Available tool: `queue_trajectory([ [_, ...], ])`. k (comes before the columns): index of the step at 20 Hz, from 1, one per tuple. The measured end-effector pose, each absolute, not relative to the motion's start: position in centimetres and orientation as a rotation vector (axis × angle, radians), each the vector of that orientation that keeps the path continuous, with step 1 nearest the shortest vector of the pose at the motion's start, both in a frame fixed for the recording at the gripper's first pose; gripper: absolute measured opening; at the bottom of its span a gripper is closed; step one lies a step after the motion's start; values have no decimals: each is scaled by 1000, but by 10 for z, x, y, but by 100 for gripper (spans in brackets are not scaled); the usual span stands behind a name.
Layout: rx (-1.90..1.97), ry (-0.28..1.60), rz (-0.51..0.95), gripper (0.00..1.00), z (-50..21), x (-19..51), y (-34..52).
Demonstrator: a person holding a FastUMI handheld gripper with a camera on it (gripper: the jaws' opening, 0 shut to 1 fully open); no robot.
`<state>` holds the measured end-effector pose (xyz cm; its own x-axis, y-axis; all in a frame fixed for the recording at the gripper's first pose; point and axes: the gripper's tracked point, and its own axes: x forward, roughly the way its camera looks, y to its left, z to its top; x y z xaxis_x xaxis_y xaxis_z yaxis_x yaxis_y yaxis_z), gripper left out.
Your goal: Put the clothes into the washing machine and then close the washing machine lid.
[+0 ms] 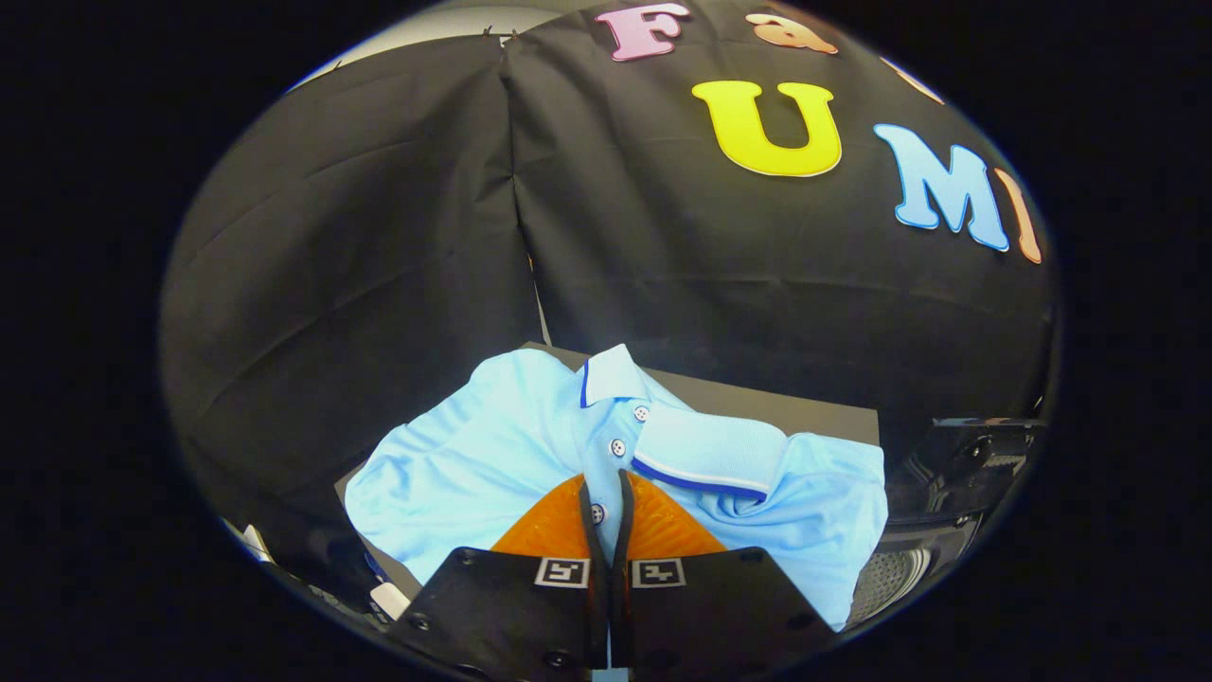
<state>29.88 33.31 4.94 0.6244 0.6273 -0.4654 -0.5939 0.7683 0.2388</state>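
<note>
Light-blue polo shirt (pixel 511 455), with a white-and-navy trimmed collar and a buttoned placket, lies crumpled on a dark grey table (pixel 805 412), covering most of its surface and draping over the near edge. The gripper (pixel 606 497) has its two orange fingers (pixel 554 526) drawn almost together, pinching a fold of the placket fabric between them. The washing machine (pixel 947 493), dark-bodied with its perforated drum partly visible, stands just beside the table's right edge.
</note>
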Motion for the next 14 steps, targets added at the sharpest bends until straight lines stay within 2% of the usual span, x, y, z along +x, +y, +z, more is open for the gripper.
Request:
queue_trajectory([
  [14, 96, 404, 687, 2, 121, 292, 277],
])
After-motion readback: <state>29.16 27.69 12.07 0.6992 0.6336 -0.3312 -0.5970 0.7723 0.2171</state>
